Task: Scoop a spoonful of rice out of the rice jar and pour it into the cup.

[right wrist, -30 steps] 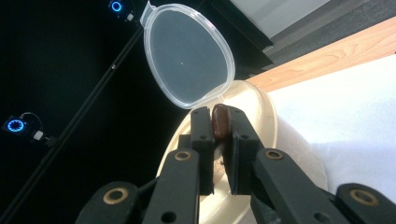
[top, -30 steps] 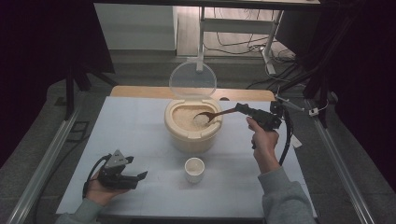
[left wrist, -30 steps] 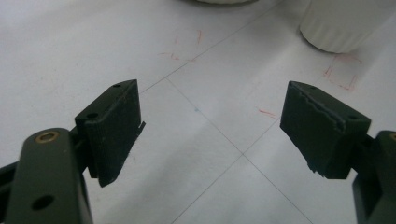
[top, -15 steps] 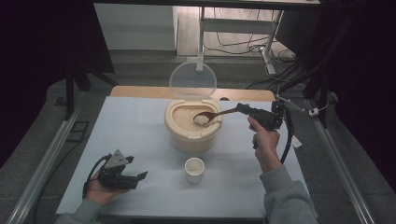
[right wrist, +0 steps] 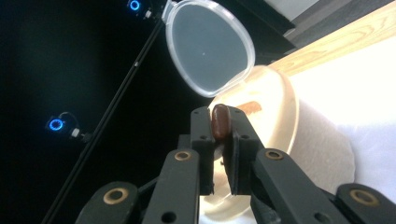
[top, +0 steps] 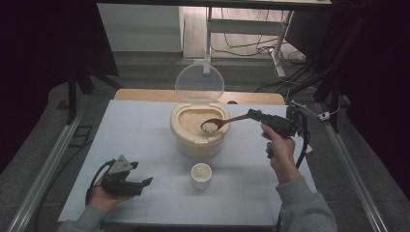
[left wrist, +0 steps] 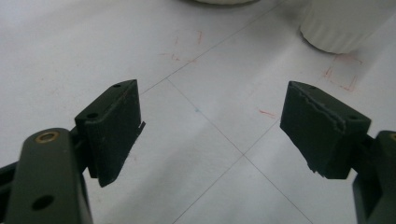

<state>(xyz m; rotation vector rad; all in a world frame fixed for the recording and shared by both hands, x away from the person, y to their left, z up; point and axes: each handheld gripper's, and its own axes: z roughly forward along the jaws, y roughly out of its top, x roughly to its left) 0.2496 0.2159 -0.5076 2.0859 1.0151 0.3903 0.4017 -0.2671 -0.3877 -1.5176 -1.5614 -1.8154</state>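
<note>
Rice (top: 209,126) lay heaped on the wooden spoon (top: 220,123) clamped in the right gripper (top: 255,115) above the open container (top: 199,129), the nearer cup (top: 201,175) apparently unfilled, the left gripper (top: 143,182) resting agape, empty.

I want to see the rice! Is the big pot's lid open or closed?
Open. The clear lid stands tipped up behind the pot, and the rice inside shows under the spoon.

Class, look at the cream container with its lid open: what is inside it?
The container holds pale grains, probably rice. A brown spoon, gripped by the right gripper, carries a scoop above them. The depth below the surface is hidden.
</note>
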